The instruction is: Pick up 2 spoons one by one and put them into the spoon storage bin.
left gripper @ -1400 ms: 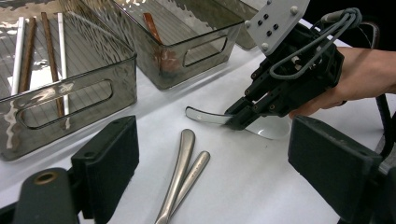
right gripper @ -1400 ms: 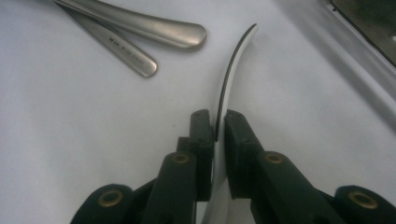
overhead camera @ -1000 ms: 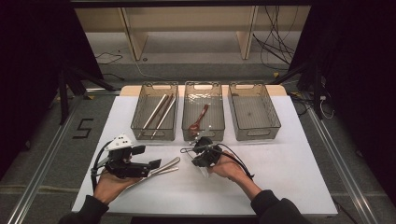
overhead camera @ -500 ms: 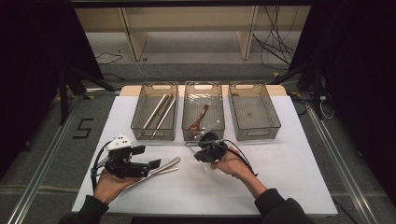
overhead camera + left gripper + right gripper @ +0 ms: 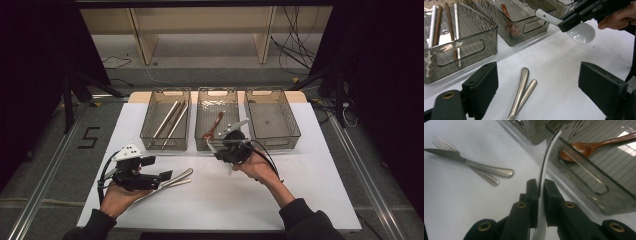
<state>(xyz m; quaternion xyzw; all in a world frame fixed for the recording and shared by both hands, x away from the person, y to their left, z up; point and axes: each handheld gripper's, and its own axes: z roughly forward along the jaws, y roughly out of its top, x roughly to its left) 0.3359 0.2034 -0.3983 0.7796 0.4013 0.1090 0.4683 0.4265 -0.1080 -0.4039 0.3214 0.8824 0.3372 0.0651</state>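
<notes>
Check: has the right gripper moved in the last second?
Yes. In the high view the right gripper, shut on the white spoon, has shifted up-table toward the middle bin, now overlapping its near rim.

I noted a white table surface (image 5: 310, 190) and 3 smoky grey translucent bins (image 5: 165, 120) with ribbed floors. The spoon (image 5: 581, 32) in my right gripper (image 5: 231, 145) was glossy white. A reddish-brown wooden spoon (image 5: 594, 146) lay in the middle bin. The fork (image 5: 441, 145) and knife (image 5: 469, 163) were brushed silver. Both grippers were matte black with brass-coloured rivets; the left gripper (image 5: 165, 176) carried a pale grey plate.
</notes>
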